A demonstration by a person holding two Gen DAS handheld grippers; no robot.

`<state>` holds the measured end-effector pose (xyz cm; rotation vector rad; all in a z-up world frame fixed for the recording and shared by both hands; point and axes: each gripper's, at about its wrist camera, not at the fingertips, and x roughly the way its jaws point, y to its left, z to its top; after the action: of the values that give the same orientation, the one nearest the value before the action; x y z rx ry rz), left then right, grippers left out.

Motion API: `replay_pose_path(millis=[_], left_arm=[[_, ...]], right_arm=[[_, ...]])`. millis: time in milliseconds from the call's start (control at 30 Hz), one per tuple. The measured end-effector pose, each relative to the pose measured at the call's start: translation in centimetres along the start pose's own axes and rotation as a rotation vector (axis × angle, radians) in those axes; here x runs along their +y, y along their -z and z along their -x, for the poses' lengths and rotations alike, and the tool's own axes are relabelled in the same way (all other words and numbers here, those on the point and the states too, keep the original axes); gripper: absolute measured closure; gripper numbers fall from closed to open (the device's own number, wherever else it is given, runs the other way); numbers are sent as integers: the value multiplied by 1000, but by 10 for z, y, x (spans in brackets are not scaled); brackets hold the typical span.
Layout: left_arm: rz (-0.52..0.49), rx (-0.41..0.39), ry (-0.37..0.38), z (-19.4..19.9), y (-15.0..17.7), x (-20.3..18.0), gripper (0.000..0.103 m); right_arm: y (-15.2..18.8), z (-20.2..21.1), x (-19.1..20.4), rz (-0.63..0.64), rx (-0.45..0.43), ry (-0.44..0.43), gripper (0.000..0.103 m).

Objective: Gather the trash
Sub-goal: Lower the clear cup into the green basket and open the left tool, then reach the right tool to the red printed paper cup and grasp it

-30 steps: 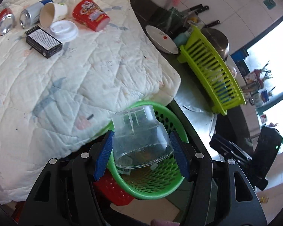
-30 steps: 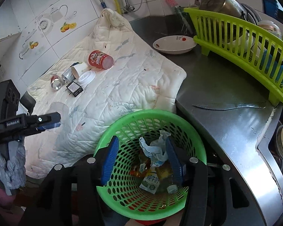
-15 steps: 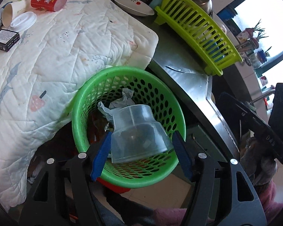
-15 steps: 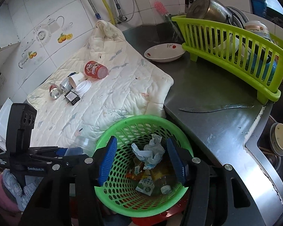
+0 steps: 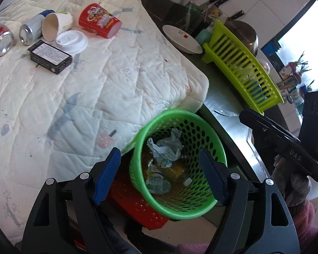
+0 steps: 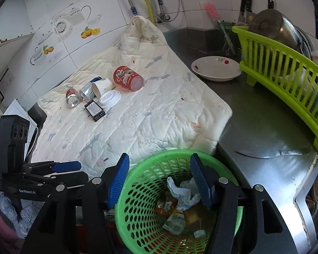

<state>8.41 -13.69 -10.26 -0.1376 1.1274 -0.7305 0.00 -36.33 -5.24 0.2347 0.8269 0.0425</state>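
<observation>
From the left wrist view, the left gripper (image 5: 159, 169) hangs over the green basket (image 5: 209, 207), its jaws opening with nothing pressed between the blue pads (image 5: 108, 173). Crumpled paper (image 5: 165, 148) and packets lie in the basket, which stands at the edge of the quilted mat (image 5: 95, 84). Only this view shows a red crate (image 5: 137, 209) under the basket and the window plants far right. Uncollected trash lies on the mat: a red snack cup (image 5: 98, 20), a paper cup (image 5: 55, 25), a white lid (image 5: 72, 41), a black box (image 5: 50, 56) and two cans (image 5: 17, 36).

From the right wrist view, the right gripper (image 6: 159, 182) also hovers over the basket (image 6: 137, 218), jaws opening and empty. This view alone shows the wall tiles, hoses, and the left gripper from the side (image 6: 59, 169). A white dish (image 6: 216, 68), a green rack (image 6: 286, 80) and a knife (image 6: 273, 152) sit on the steel counter (image 6: 254, 122).
</observation>
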Motion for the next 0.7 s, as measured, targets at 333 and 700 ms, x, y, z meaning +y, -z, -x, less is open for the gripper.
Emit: replay_pose_path(millis=[333, 700], left_arm=[[71, -93, -109, 37, -30, 64, 26], [144, -115, -174, 51, -39, 124, 26]], right_arm=[[-70, -74, 48, 130, 26, -50, 37], [-161, -174, 93, 291, 50, -58, 29]])
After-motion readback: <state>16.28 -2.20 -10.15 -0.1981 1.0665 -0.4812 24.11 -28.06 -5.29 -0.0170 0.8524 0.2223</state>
